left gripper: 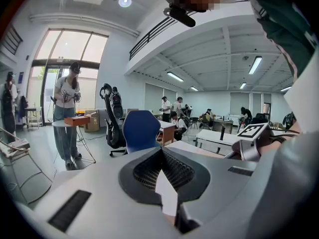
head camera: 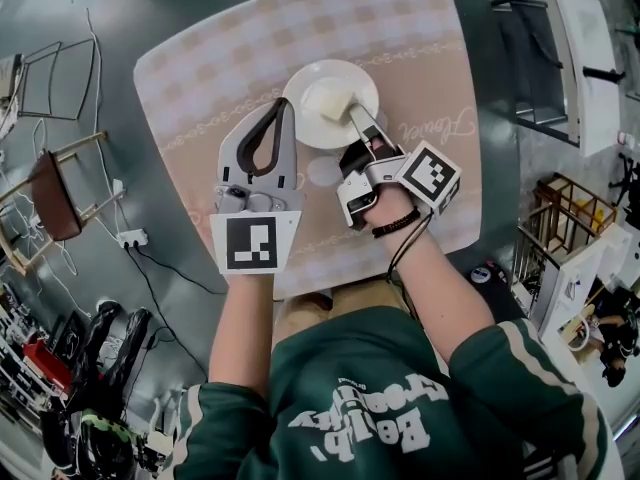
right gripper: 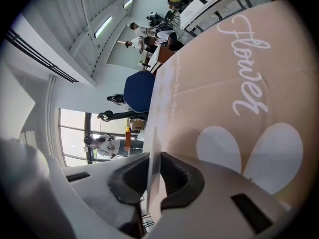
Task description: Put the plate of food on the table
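Observation:
A white plate (head camera: 335,128) with a pale block of food (head camera: 326,98) is over the far middle of the table (head camera: 200,78), which has a beige checked cloth. I cannot tell whether the plate rests on the cloth. My left gripper (head camera: 286,105) is shut on the plate's left rim, and the rim shows as a white sliver (left gripper: 167,195) between its jaws (left gripper: 167,180). My right gripper (head camera: 355,114) is shut on the near right rim. In the right gripper view the plate (right gripper: 151,158) stands edge-on between the jaws (right gripper: 152,180).
A chair (head camera: 55,193) and a power strip (head camera: 132,237) are on the floor at the left. A white rack (head camera: 560,58) and a wooden shelf (head camera: 572,208) stand at the right. A blue chair (left gripper: 142,131) and several people are beyond the table.

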